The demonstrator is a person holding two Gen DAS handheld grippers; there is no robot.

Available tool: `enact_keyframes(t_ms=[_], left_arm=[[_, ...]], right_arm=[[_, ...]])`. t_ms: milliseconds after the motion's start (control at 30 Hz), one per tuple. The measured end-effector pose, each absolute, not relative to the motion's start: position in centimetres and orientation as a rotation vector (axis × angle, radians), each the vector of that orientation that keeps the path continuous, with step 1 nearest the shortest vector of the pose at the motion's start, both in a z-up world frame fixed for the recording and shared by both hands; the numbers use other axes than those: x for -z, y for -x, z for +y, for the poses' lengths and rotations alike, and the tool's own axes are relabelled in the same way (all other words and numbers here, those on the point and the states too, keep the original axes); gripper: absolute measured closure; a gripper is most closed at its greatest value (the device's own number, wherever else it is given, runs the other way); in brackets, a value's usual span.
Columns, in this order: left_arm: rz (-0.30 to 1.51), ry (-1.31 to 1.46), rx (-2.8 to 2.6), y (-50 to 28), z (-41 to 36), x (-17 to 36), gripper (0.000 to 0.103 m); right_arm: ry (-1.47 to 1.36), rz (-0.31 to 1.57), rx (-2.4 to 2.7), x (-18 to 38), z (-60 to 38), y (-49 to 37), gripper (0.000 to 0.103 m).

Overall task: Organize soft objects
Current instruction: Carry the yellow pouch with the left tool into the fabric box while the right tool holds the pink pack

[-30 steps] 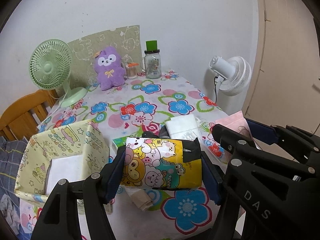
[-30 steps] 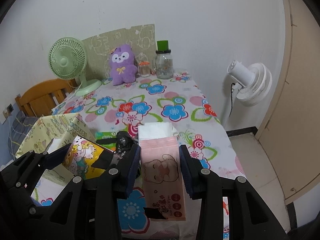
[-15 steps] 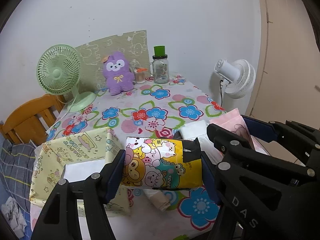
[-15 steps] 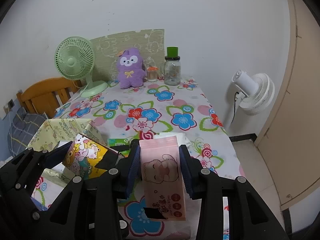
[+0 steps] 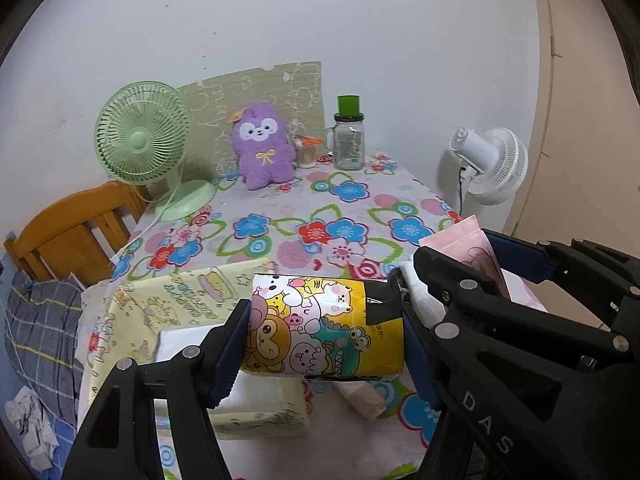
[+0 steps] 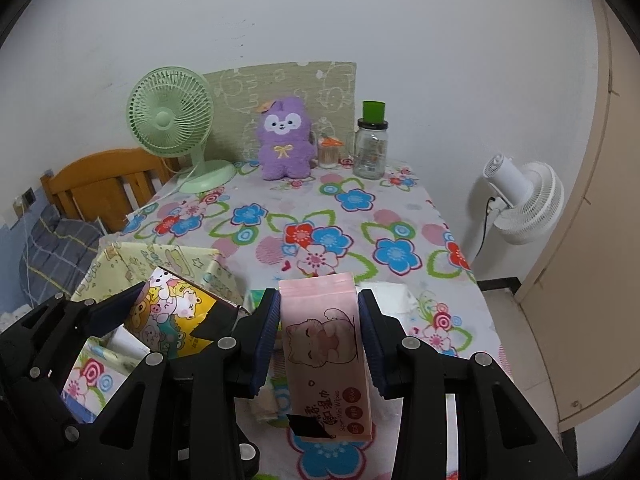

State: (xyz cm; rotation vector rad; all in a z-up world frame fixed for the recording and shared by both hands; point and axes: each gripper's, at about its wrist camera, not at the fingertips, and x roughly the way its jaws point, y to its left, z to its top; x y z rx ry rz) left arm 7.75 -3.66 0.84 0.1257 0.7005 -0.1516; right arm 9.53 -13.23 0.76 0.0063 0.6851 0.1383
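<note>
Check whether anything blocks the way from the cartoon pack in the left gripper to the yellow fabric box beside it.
Nothing visible does. The left gripper holds the cartoon pack above the table, and the yellow fabric box sits open just to its left, with only white packs inside. The right gripper, holding the pink wipes pack, is on the other side.

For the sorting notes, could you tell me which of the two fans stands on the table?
The green fan, standing on the table beside the purple plush; the white fan stands off the table's right edge.
</note>
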Motion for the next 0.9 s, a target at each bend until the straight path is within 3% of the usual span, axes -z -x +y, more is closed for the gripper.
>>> enact_keyframes(t_ms=[667,733,800,900], left_arm=[[0.722,-0.081,0.082,-9.5,2.9,-1.1,0.031],[0.724,-0.080,0.074,-9.7,3.4,-1.0,0.031],[0.728,-0.075,0.067,-9.9,4.1,-1.0,0.031],[0.734,-0.067,0.055,-10.2,5.0,-0.6,0.031]], right_arm=[[0.026,0.702,-0.254,-1.8,-6.7,-11.4,0.060],[0.022,0.709,-0.270,-1.8,-6.2,-11.6,0.065],[0.024,0.719,-0.285,-1.8,-5.5,-11.9,0.076],[0.032,0.725,-0.301,-1.6,-4.4,-12.3,0.076]])
